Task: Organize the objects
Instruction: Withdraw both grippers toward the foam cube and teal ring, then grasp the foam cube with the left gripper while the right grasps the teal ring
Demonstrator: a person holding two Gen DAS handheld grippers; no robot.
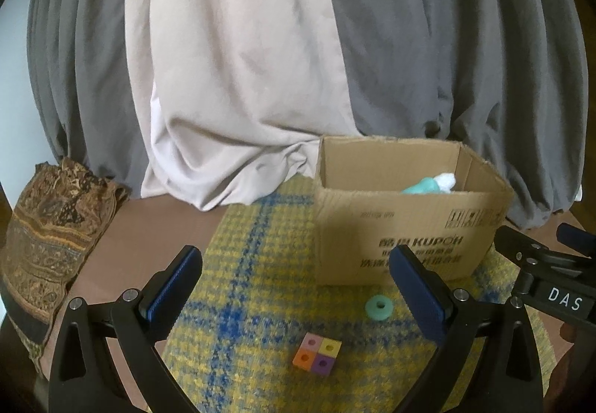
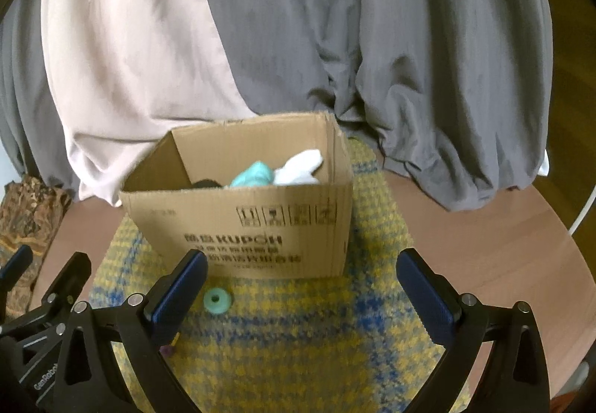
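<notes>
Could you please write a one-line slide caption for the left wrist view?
Open left gripper above a four-colour block and green ring before a cardboard box.

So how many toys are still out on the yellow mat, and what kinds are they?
Green ring: 1
Four-colour block (pink, yellow, orange, purple squares): 1
Total on the mat: 2
The cardboard box behind them already holds a few things; a teal one and a white one show above its rim.
</notes>
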